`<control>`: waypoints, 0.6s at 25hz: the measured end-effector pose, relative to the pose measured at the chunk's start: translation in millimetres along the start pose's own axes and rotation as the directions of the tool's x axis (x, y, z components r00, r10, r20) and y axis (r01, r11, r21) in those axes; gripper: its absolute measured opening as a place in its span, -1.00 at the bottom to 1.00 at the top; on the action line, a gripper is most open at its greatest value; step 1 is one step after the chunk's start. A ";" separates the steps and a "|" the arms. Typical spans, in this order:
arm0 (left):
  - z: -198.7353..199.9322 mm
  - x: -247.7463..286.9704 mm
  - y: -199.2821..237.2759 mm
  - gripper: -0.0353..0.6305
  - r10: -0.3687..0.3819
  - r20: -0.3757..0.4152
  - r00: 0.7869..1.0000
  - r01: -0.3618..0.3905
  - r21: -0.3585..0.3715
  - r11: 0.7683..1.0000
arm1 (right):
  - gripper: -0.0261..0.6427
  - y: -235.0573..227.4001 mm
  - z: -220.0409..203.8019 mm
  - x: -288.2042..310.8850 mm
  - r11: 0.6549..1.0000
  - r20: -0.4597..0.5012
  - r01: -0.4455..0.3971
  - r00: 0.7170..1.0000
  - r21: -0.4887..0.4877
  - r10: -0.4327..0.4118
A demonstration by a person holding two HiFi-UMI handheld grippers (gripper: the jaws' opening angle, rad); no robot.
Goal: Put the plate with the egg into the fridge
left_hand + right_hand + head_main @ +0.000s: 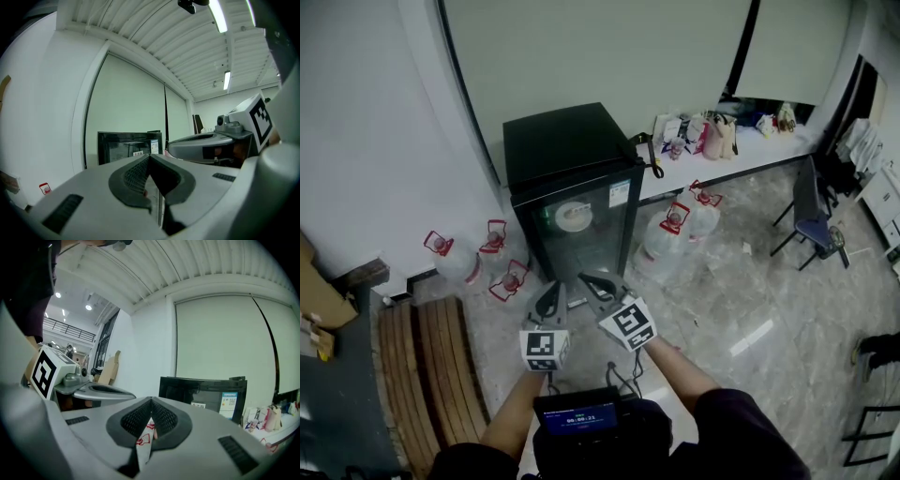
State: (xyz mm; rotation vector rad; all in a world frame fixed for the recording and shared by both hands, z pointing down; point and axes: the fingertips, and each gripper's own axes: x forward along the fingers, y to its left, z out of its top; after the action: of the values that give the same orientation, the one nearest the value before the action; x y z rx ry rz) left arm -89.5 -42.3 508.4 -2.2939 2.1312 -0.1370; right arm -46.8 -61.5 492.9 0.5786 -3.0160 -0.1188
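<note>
A black mini fridge (567, 178) with a glass door stands against the wall, door closed. Behind the glass lies a white plate (573, 217); what is on it I cannot make out. My left gripper (549, 298) and right gripper (594, 283) hover side by side in front of the door, both pointing at it, both shut with nothing between the pads. In the left gripper view the left gripper (150, 158) faces the fridge (129, 145), with the right gripper (211, 146) beside it. In the right gripper view the right gripper (151, 401) faces the fridge (201, 391).
Several water jugs with red handles (675, 230) stand on the floor on both sides of the fridge. A wooden slatted bench (427, 375) lies at the left. A white ledge (712, 150) with bags runs behind on the right; a chair (811, 220) stands further right.
</note>
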 end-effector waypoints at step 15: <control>-0.1 6.4 -15.9 -0.87 -0.022 -0.008 1.000 0.022 0.001 1.000 | -0.90 -11.3 1.0 -13.7 1.000 -0.001 0.023 1.000 0.004 -0.023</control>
State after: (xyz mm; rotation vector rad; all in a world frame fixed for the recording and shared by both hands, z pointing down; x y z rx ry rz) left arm -73.2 -47.5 509.9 -2.3214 2.1094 -0.1474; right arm -30.1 -66.8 490.2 0.6141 -3.0098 -0.1130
